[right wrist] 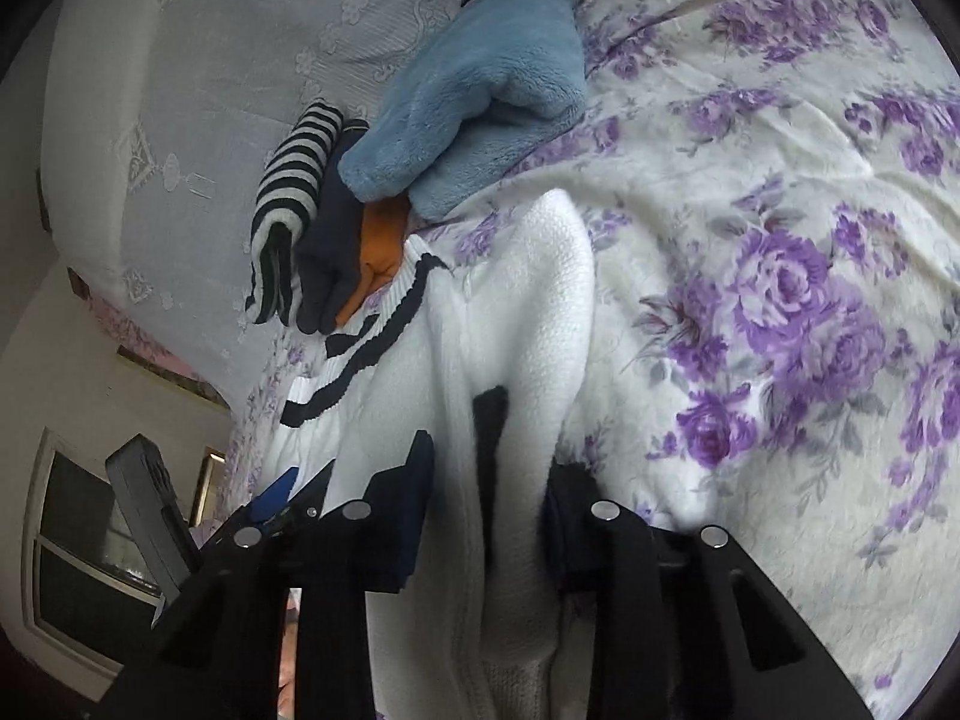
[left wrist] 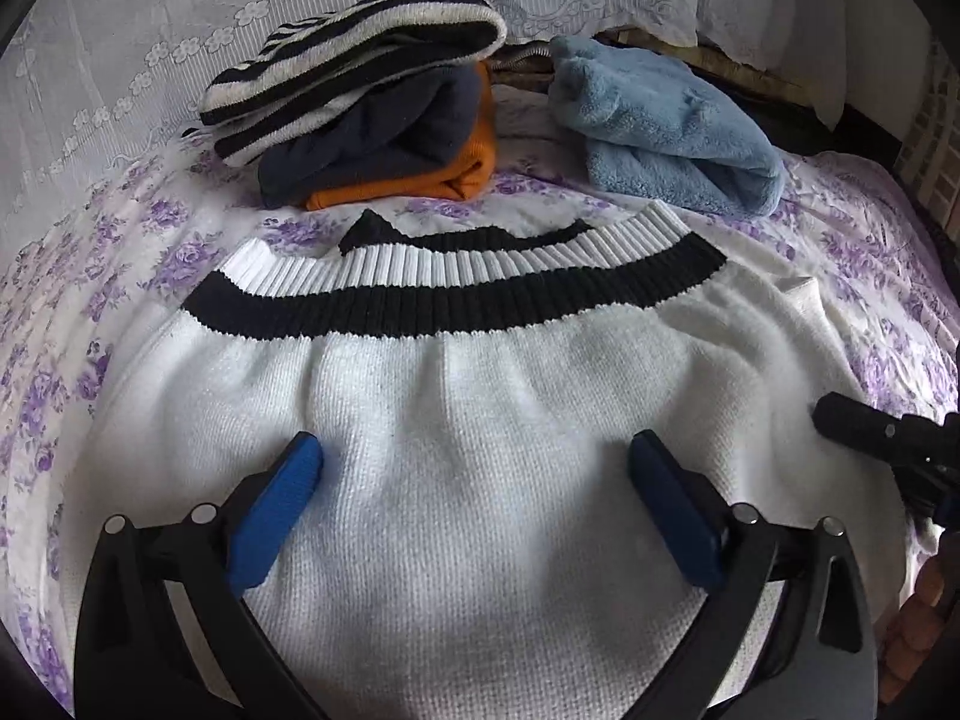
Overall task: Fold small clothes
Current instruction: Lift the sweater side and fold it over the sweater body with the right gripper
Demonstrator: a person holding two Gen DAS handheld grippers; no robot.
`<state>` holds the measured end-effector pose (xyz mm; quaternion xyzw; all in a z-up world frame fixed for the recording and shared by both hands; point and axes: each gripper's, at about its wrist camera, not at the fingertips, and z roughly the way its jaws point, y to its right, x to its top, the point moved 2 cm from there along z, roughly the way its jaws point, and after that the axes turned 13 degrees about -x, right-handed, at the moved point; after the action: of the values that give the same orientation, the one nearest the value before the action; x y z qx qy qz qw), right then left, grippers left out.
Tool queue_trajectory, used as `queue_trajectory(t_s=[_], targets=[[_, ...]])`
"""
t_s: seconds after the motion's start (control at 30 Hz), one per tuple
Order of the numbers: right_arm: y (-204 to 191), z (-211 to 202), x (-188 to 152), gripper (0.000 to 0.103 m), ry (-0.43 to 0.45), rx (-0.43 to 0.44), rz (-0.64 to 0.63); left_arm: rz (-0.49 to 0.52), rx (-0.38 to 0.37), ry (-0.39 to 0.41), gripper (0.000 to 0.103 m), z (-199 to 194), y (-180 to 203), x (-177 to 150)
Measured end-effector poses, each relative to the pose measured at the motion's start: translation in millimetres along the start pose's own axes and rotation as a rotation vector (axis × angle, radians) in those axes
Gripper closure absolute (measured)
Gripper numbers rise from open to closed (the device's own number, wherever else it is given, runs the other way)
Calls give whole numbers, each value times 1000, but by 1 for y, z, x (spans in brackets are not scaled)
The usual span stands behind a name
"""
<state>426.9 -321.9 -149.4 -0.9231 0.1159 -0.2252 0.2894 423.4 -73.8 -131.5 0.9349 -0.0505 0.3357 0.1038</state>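
Lying beyond white sweater (left wrist: 480, 420): folded pile (left wrist: 372, 120), blue fleece (left wrist: 666, 132).

A white knitted sweater (left wrist: 480, 420) carries a ribbed hem banded in black and white. It lies on a white bed sheet printed with purple roses (right wrist: 780, 300). Behind it sit a navy-and-white striped knit (left wrist: 354, 48), a dark navy garment (left wrist: 372, 138), an orange folded cloth (left wrist: 462, 171) and a pale blue fleece garment (left wrist: 666, 126). The fingers (left wrist: 273, 516) have bright blue pads on black frames.
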Motion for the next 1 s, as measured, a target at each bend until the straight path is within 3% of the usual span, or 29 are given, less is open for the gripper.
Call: queue_trajectory(t_s=[0.17,0.47,0.57,0.63,0.7,0.87,1.0], targets=[[-2,-3,-5,68,3,4,-18,4,0,-2,4,1,0,0],[-20,3,-2,48,16,-19,-96,6,1,-2,4,1,-1,0],[-22,4,-2,48,27,-34,-100,6,1,-1,4,1,-1,0],[-18,2,-2,52,32,-30,-88,6,0,-1,4,1,0,0],[-8,-3,-6,67,34,-43,-46,6,-1,-2,4,1,0,0],[-6,-2,-5,69,25,-39,-41,13,-1,-4,4,2,0,1],[-12,-11,-4,79,75,-56,-30,34,-3,0,4,1,3,1]])
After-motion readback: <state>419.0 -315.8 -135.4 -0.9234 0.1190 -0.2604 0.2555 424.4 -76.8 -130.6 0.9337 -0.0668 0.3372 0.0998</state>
